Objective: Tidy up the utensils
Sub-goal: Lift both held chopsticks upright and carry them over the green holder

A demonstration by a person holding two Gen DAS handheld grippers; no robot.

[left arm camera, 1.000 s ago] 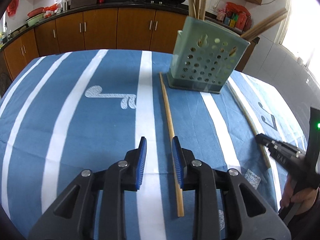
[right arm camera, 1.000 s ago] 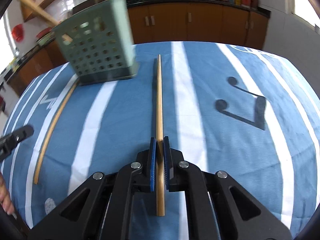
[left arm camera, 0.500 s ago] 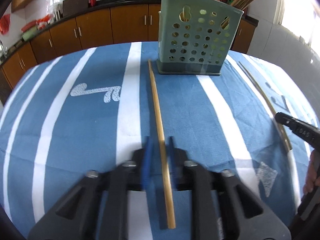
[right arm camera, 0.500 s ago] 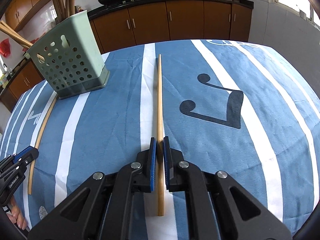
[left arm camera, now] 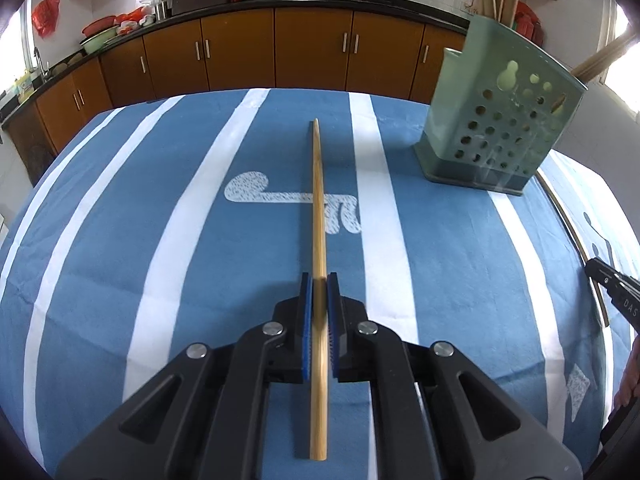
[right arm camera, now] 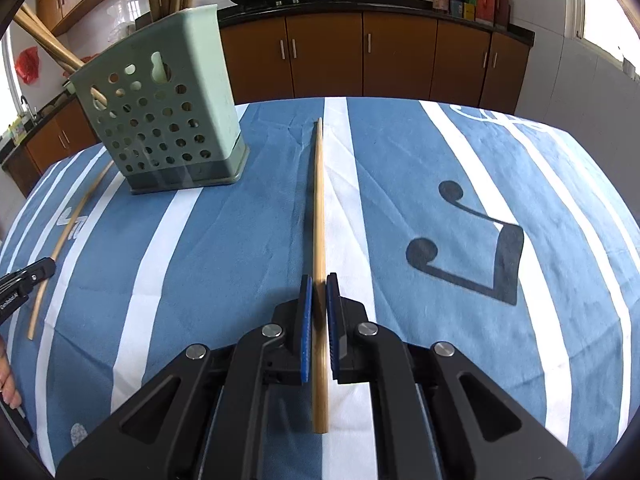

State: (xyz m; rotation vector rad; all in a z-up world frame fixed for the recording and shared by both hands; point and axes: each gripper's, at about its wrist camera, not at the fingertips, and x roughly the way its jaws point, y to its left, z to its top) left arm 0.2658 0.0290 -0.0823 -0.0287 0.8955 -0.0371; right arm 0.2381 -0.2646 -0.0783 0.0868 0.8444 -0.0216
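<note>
My left gripper (left arm camera: 319, 282) is shut on a long wooden chopstick (left arm camera: 318, 208) that points away over the blue striped cloth. My right gripper (right arm camera: 318, 283) is shut on another wooden chopstick (right arm camera: 319, 200), also pointing away. A pale green perforated utensil holder (left arm camera: 496, 120) stands at the right in the left wrist view and at the left in the right wrist view (right arm camera: 160, 108). It holds several chopsticks that stick out of its top. In the right wrist view the left gripper's tip (right arm camera: 28, 278) shows at the left edge.
A thin loose chopstick (right arm camera: 64, 240) lies on the cloth beside the holder; it also shows in the left wrist view (left arm camera: 572, 236). The table (left arm camera: 120, 240) is covered by a blue cloth with white stripes. Brown kitchen cabinets (left arm camera: 312, 52) stand behind.
My left gripper moved over its chopstick, closed on it and swung left, so the holder now sits further right. My right gripper kept its chopstick and turned slightly.
</note>
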